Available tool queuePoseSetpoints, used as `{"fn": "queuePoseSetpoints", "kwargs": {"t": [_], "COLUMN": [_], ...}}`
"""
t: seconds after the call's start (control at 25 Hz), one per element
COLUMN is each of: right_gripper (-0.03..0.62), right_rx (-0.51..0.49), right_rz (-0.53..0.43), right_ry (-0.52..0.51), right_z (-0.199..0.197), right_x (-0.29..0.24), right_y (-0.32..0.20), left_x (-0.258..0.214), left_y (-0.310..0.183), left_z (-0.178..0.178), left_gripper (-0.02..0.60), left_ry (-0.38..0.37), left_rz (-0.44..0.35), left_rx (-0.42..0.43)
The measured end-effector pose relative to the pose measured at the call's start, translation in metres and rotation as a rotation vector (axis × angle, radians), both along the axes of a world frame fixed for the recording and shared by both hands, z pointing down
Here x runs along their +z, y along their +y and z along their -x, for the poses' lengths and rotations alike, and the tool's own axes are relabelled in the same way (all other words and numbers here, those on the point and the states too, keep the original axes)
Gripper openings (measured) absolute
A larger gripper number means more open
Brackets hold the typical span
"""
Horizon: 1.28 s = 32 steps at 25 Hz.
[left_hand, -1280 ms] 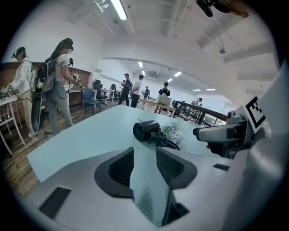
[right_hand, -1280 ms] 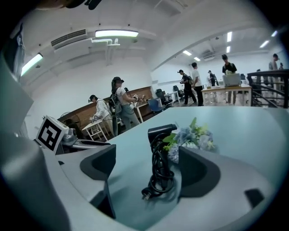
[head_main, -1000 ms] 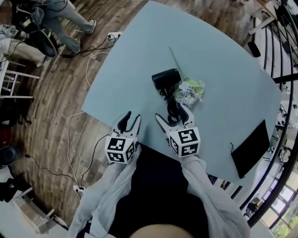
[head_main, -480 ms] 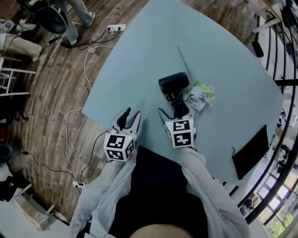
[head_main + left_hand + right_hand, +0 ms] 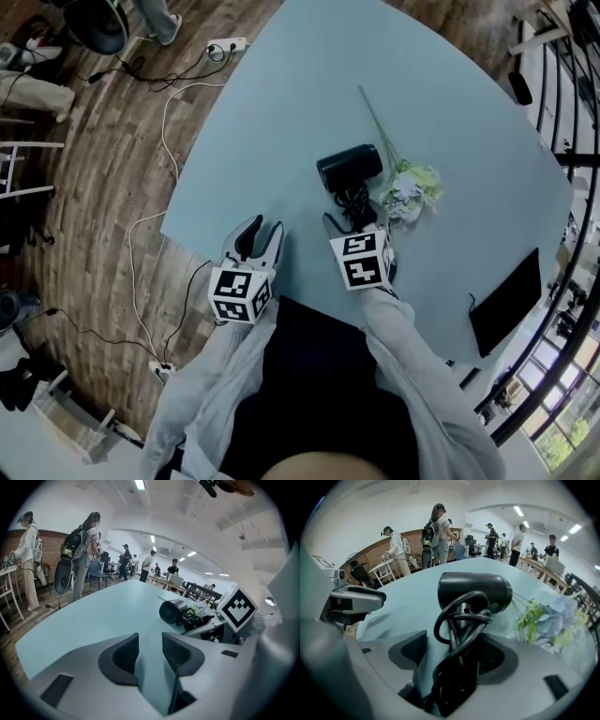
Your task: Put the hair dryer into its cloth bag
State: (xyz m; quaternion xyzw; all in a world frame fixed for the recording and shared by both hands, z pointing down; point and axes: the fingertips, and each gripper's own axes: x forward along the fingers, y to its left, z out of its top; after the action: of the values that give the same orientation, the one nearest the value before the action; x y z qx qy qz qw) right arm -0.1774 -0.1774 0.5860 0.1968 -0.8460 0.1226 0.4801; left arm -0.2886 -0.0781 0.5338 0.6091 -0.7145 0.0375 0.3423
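Note:
The black hair dryer (image 5: 350, 166) lies on the pale blue table (image 5: 281, 122), its cord coiled round the handle (image 5: 461, 620). My right gripper (image 5: 354, 225) points steeply down over that handle, a jaw on either side. Its jaws have just been closing. In the right gripper view the cord bundle fills most of the gap of the right gripper (image 5: 452, 653), with table still showing beside the left pad. My left gripper (image 5: 258, 234) hovers open at the table's near edge with nothing between its jaws; the left gripper view shows the left gripper (image 5: 145, 651) and the dryer (image 5: 172, 611) off to the right.
A bunch of pale artificial flowers (image 5: 410, 186) lies right of the dryer, its stem running away across the table. A flat black rectangle (image 5: 506, 302) sits at the table's right edge. Cables and a power strip (image 5: 228, 44) lie on the wooden floor. Several people stand in the background.
My right gripper has dropped and tipped downward onto the dryer's handle, and its cube now hides the fingers. The left gripper has crept slightly forward along the table edge.

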Motion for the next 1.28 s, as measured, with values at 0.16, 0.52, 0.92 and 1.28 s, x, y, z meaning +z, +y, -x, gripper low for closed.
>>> {"fn": "queuePoseSetpoints", "kwargs": {"t": [0.16, 0.52, 0.92, 1.28], "right_gripper": [0.221, 0.202, 0.201, 0.201], "right_rx": [0.045, 0.048, 0.077, 0.161], "right_rz": [-0.024, -0.049, -0.116, -0.241], "right_ry": [-0.022, -0.041, -0.158, -0.285], "right_z": [-0.001, -0.009, 0.0, -0.025], "right_x": [-0.002, -0.008, -0.046, -0.094], "right_y": [-0.003, 0.004, 0.019, 0.02], "left_x": [0.003, -0.003, -0.025, -0.049], "left_y": [0.0, 0.013, 0.013, -0.01], "left_z": [0.003, 0.007, 0.025, 0.012], "left_gripper": [0.156, 0.156, 0.156, 0.156], "left_ry": [0.005, -0.012, -0.094, -0.137], "left_rz": [0.0, -0.012, -0.106, -0.235], "left_rx": [-0.001, -0.01, 0.061, 0.163]}}
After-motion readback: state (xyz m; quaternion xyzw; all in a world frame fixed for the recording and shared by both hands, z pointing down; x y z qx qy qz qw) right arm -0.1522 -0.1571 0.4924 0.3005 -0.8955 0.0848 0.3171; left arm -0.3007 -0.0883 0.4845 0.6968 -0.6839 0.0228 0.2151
